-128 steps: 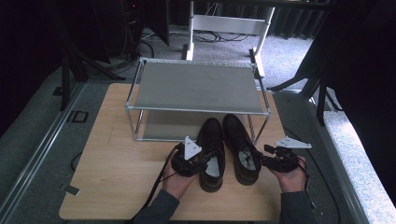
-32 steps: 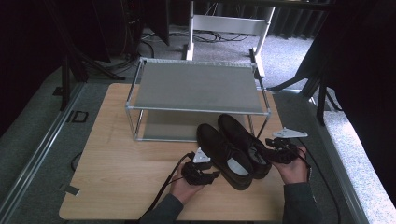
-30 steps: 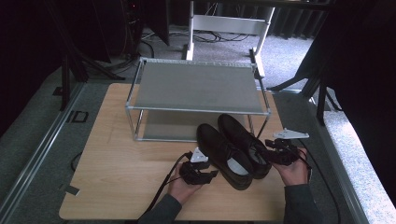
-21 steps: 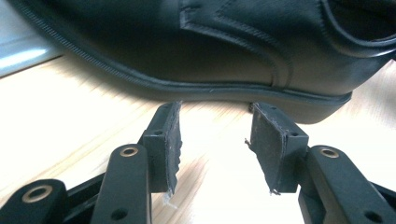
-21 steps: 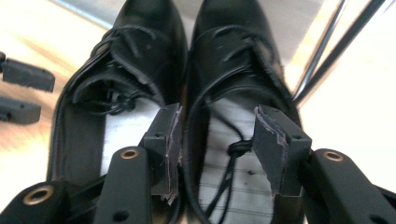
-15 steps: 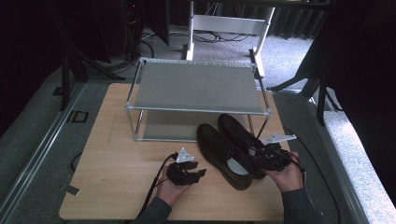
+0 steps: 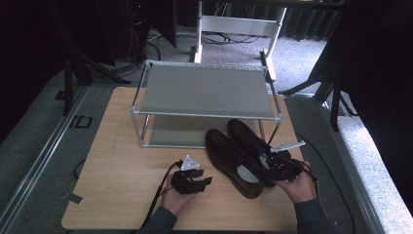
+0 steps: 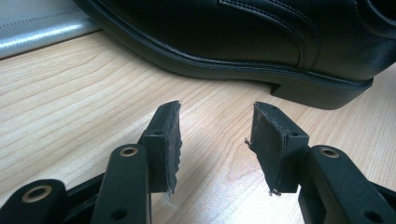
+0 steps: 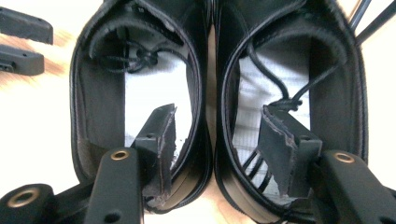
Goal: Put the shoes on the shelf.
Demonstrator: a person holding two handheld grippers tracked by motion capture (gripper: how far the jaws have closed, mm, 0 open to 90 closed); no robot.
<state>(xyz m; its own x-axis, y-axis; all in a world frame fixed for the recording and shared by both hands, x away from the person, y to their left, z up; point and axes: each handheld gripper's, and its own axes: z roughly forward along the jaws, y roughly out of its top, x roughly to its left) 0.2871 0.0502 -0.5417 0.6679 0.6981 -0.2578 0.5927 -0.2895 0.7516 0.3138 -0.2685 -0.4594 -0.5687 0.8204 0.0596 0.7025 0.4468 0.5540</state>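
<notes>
Two black leather lace-up shoes stand side by side on the wooden table (image 7: 122, 161), toes angled toward the rack: the left shoe (image 7: 229, 156) (image 9: 144, 79) and the right shoe (image 7: 246, 134) (image 9: 280, 74). My right gripper (image 7: 273, 165) (image 9: 217, 112) is open over their heels. One jaw dips into each shoe, and the two touching inner walls lie between them. My left gripper (image 7: 204, 181) (image 8: 217, 112) is open and empty, low over the wood. It lies a little left of the left shoe's side (image 8: 261, 42).
A metal two-shelf rack (image 7: 204, 90) stands at the back of the table, its lower shelf (image 8: 37, 28) just beyond the shoes' toes. Bare wood lies left of the left gripper. Cables trail from both grippers toward the table's front edge.
The shoes have been turned and shifted right since the oldest frame. My left gripper has drawn back left, away from the left shoe. My right gripper has moved in over the heels.
</notes>
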